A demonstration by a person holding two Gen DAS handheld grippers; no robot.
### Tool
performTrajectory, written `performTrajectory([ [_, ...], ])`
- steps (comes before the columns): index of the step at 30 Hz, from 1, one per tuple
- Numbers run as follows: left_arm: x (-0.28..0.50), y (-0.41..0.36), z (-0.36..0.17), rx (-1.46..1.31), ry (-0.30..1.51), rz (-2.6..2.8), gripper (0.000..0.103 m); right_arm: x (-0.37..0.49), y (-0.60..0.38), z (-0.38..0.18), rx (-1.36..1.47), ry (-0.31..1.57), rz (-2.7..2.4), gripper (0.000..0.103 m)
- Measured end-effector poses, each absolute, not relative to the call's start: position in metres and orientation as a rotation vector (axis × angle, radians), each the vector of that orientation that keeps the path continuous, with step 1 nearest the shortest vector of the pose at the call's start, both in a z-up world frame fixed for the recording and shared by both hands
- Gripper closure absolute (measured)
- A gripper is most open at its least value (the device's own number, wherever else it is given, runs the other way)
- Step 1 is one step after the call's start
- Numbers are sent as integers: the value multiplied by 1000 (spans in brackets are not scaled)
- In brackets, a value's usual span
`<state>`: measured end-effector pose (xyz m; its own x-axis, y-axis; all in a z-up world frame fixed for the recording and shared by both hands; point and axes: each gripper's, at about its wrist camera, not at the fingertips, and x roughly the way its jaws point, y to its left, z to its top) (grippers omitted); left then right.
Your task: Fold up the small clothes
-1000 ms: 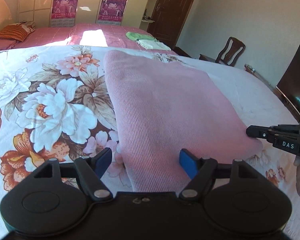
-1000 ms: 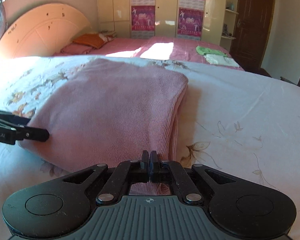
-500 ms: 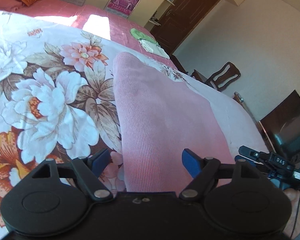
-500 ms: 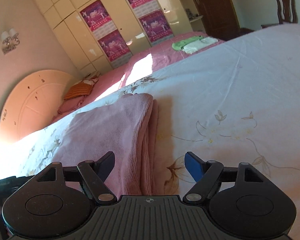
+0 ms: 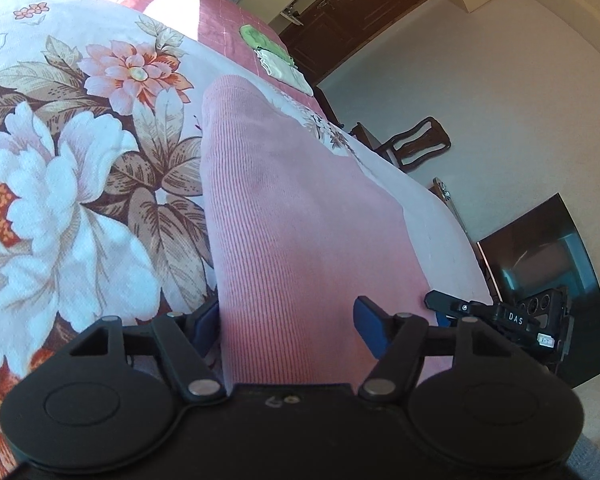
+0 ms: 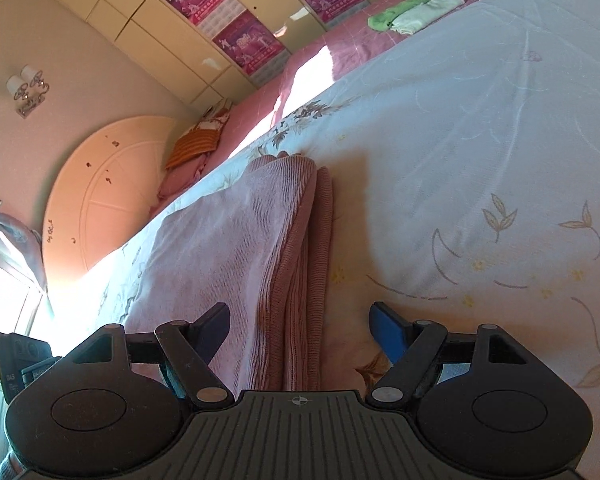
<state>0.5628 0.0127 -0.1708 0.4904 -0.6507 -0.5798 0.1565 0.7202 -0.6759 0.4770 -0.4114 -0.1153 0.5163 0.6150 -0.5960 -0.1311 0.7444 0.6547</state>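
A folded pink ribbed garment (image 5: 284, 216) lies on the floral bedsheet (image 5: 72, 184). My left gripper (image 5: 286, 318) is open, its blue pads on either side of the garment's near left edge, with cloth between them. My right gripper (image 6: 300, 320) is open over the garment's right edge (image 6: 300, 264), where several stacked layers show. The right gripper also shows at the right of the left wrist view (image 5: 496, 316). Both views are tilted.
Folded green and white clothes (image 6: 408, 14) lie on the pink bed behind. A wooden chair (image 5: 412, 144) and a dark screen (image 5: 548, 280) stand to the right. A headboard (image 6: 104, 188) and an orange pillow (image 6: 196, 144) are at the far left.
My right gripper has opened and let go of the garment's edge. Both grippers have tilted and risen a little. My left gripper has stayed open over the left edge.
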Motion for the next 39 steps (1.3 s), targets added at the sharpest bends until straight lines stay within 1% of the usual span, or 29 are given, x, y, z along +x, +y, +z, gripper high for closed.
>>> performTrajectory([
  [1,565,13,-172,-603,941,-526,40,479,-407,-114,568,943,501,29],
  [2,567,13,-173,-608,944,-525,40,481,-403,-114,546,963,520,38],
  [4,569,15,-174,-619,949,-528,40,482,-400,-114,544,986,536,45],
  [11,575,10,-172,-603,968,-532,41,495,-398,-120,574,997,565,46],
  [12,575,9,-171,-591,967,-529,41,495,-392,-118,525,992,551,52],
  [13,575,6,-170,-557,964,-514,51,493,-387,-117,480,993,537,73],
  [14,574,3,-168,-517,960,-510,60,493,-374,-115,461,983,531,79],
  [17,570,-6,-156,-432,937,-507,71,485,-356,-109,393,933,488,82],
  [20,563,-14,-140,-358,898,-506,75,471,-346,-95,355,877,475,84],
  [24,549,-8,-113,-313,845,-521,76,457,-328,-63,327,814,494,84],
  [29,523,39,-83,-287,806,-506,76,436,-278,-32,298,766,531,84],
  [33,503,92,-70,-267,813,-455,76,422,-221,-27,297,753,578,84],
  [39,467,172,-74,-251,844,-373,76,408,-132,-49,338,796,663,84],
])
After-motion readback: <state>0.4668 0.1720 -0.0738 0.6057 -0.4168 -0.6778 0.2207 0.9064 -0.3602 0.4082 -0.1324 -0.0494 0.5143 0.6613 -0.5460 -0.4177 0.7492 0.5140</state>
